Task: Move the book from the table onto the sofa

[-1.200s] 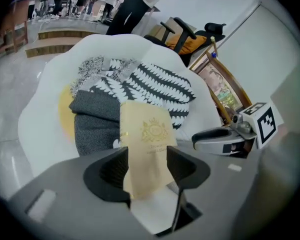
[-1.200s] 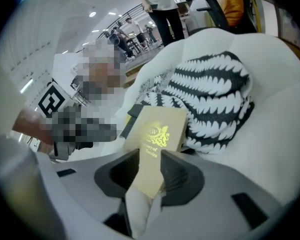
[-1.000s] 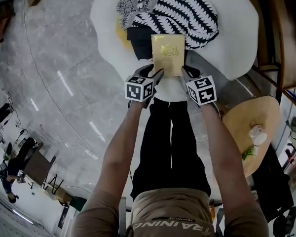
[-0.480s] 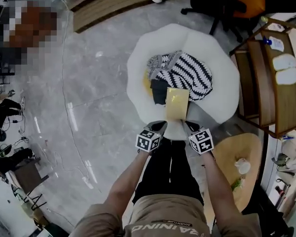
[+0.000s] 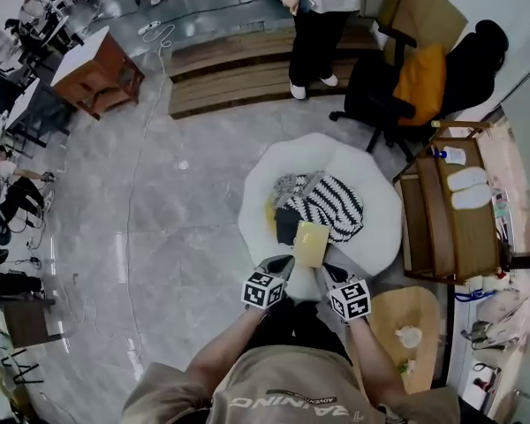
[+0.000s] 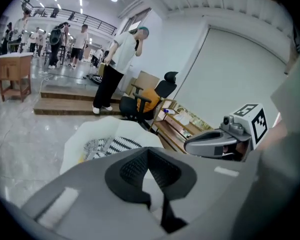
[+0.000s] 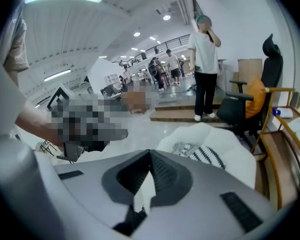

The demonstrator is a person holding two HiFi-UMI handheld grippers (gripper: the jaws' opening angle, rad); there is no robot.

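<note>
The yellow book (image 5: pixel 311 243) lies flat on the round white sofa (image 5: pixel 378 237), against a black-and-white striped cushion (image 5: pixel 332 204) and a dark item. My left gripper (image 5: pixel 283 262) and right gripper (image 5: pixel 325 270) hang side by side just short of the book's near edge, apart from it, both shut and empty. In the left gripper view the shut jaws (image 6: pixel 149 153) point over the sofa (image 6: pixel 79 140), with the right gripper (image 6: pixel 217 141) beside them. The right gripper view shows its shut jaws (image 7: pixel 150 156) above the sofa (image 7: pixel 232 151). The book is hidden in both gripper views.
A round wooden table (image 5: pixel 424 312) with small items stands at my right. A wooden rack (image 5: pixel 446 215) sits right of the sofa. Beyond are an office chair with an orange cushion (image 5: pixel 420 82), a standing person (image 5: pixel 322 16), a low wooden platform (image 5: pixel 230 69) and grey marble floor.
Both grippers have risen away from the book, which stays on the sofa. The head view has pulled up and back, so the sofa looks much smaller and more of the room shows.
</note>
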